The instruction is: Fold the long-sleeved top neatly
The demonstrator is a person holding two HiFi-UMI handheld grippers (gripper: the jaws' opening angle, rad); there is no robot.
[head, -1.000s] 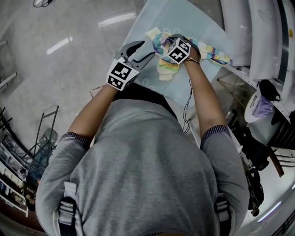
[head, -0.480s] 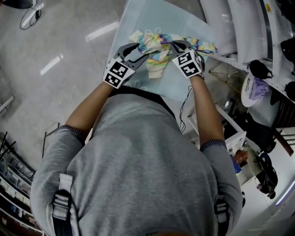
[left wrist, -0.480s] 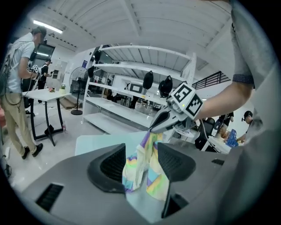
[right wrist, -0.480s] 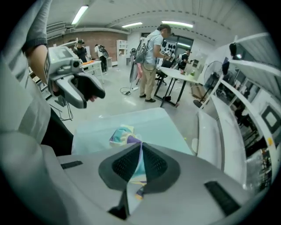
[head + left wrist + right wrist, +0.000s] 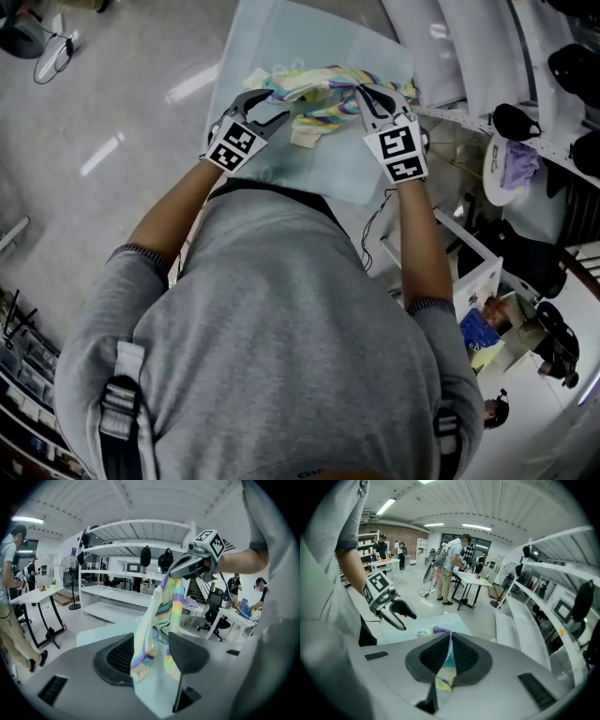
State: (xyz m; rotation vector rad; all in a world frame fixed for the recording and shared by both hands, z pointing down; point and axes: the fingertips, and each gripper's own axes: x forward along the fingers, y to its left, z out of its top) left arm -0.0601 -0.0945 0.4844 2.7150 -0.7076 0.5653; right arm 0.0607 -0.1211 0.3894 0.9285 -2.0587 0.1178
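Note:
The long-sleeved top [image 5: 323,89], in pastel stripes, is partly lifted off the pale blue table [image 5: 309,28]. My right gripper [image 5: 367,94] is shut on a fold of it; cloth shows pinched between the pads [image 5: 449,660]. In the left gripper view the right gripper [image 5: 187,566] holds the top [image 5: 164,602] up, and it hangs down to the table [image 5: 101,632]. My left gripper [image 5: 151,641] is open, with the hanging cloth between its jaws and the pads apart from it. In the head view the left gripper [image 5: 255,105] is at the top's left edge.
White shelving [image 5: 487,47] runs along the table's right side, with dark caps [image 5: 514,122] hung on it. Several people [image 5: 450,569] stand by desks across the room. A fan [image 5: 69,571] and a desk [image 5: 37,595] stand to the left.
My right gripper has risen, pulling the top up off the table. My left gripper has shifted in toward the hanging cloth and rolled a little.

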